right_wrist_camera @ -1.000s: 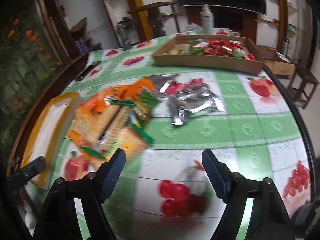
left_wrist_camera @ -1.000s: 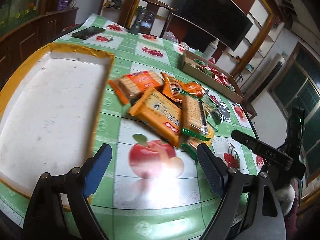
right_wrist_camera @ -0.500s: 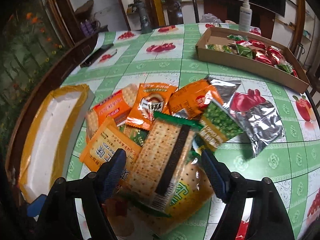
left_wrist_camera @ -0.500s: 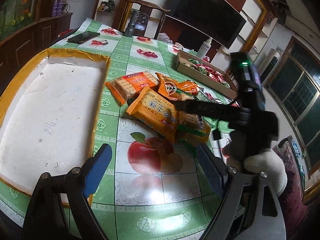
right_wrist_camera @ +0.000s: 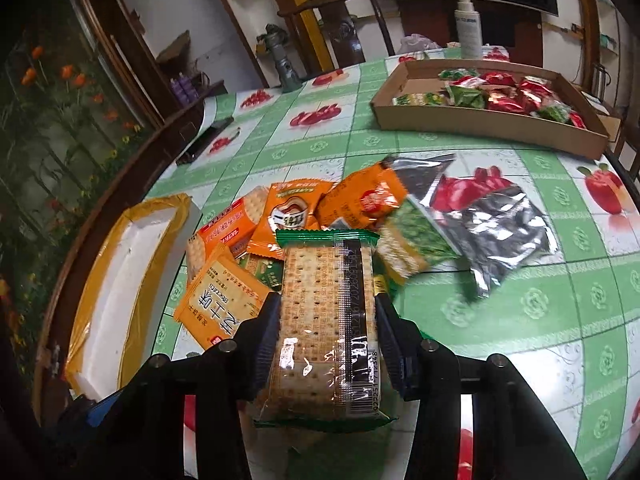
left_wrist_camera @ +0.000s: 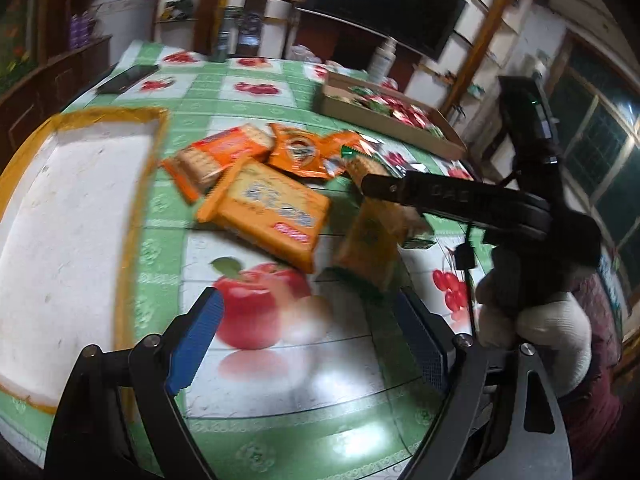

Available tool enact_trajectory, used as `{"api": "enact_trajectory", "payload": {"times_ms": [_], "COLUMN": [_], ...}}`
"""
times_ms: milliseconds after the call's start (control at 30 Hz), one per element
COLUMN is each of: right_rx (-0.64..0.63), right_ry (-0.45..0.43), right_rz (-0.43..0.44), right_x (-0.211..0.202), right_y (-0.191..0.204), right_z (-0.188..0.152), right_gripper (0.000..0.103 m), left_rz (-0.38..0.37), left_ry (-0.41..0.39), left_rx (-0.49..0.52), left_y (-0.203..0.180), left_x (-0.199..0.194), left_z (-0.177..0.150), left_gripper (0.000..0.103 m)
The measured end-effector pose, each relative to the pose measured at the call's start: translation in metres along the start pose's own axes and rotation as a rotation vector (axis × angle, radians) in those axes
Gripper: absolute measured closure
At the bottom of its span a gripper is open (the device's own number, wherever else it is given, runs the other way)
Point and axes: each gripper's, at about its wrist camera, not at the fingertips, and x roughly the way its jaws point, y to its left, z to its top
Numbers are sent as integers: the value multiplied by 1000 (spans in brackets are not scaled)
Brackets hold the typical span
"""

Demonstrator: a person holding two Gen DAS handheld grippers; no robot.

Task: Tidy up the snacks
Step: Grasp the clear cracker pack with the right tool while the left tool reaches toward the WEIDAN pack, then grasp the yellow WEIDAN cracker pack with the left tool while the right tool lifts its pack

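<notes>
Left wrist view. Left gripper [left_wrist_camera: 310, 346]: blue-padded jaws wide apart, nothing between them, hovering over an apple print on the desk [left_wrist_camera: 280, 392], which has a green checked fruit cloth. White tray [left_wrist_camera: 60, 216] with yellow tape rim on the left, no snacks in it. Snack pile [left_wrist_camera: 280, 184] mid-desk, just right of the tray: a flat orange cracker pack nearest, a second cracker pack behind it, orange pouches beyond. Right gripper [left_wrist_camera: 380, 188] enters from the right, held in a white-gloved hand [left_wrist_camera: 540, 324]; its black finger lies over a cracker packet [left_wrist_camera: 372, 248] at the pile's right edge. Picture blurred there. Cardboard box [left_wrist_camera: 396, 120] of red and green sweets at the far right of the desk. Phone [left_wrist_camera: 128, 78] at the far left edge.

Right wrist view. Right gripper [right_wrist_camera: 326, 344]: jaws have just been closing and now stand narrow, pads pressed on both long sides of the cracker packet [right_wrist_camera: 326, 320], clear wrap with green ends and a dark barcode strip. Packet points away from the camera, its far end over the snack pile [right_wrist_camera: 296, 220]. Silver foil bags [right_wrist_camera: 492, 216] to the right of the pile. White tray [right_wrist_camera: 124, 276] on the left. Cardboard box [right_wrist_camera: 480, 120] far right, spray bottle [right_wrist_camera: 467, 26] behind it.
</notes>
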Motion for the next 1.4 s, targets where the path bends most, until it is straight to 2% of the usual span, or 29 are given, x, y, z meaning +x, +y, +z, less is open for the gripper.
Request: {"api": "enact_trajectory", "payload": {"times_ms": [133,267,400,533,600,633,667,700,800,867,1067,1200,1267,1400], "right_rx": [55,103,131,138,135,132,129,129,125,116,85,45,18,-51], "right_ry": [-33,-49,-52,-54,-54,-53,-52,-52,-48,-45,-51,-50,-45,-24], "right_rz": [14,18,19,28,35,38,43,47,54,54,56,66,75,105], "right_x": [-21,-38,-48,-56,-58,-58,-58,-58,-58,-58,-65,-70,-69,-63], "right_y": [-29,-56,-75,-87,-89,-89,-88,-88,-82,-78,-63,-43,-29,7], "right_z": [-8,-14,-19,-22,-24,-25,-26,-26,-28,-30,-33,-34,-34,-35], "right_gripper": [55,55,55,55,55,55,55,55,55,55,55,55,55,55], "left_rz": [-27,-11,12,36,63,92,82,53,73,49,-30,-42,-11,117], "left_ry": [27,32,108,138,149,157,165,175,157,149,48,-22,-54,-96], "left_rx": [106,219,275,343,370,389,395,370,354,319,152,37,-26,-124], "left_y": [-27,-52,-59,-64,-68,-69,-70,-68,-66,-64,-39,-6,19,71], "left_x": [16,43,78,96,101,103,104,103,101,98,50,10,-10,-38], "left_z": [10,26,34,35,35,34,33,33,32,32,33,29,26,16], "left_gripper": [16,16,16,17,31,49,59,59,59,59,59,59,59,59]}}
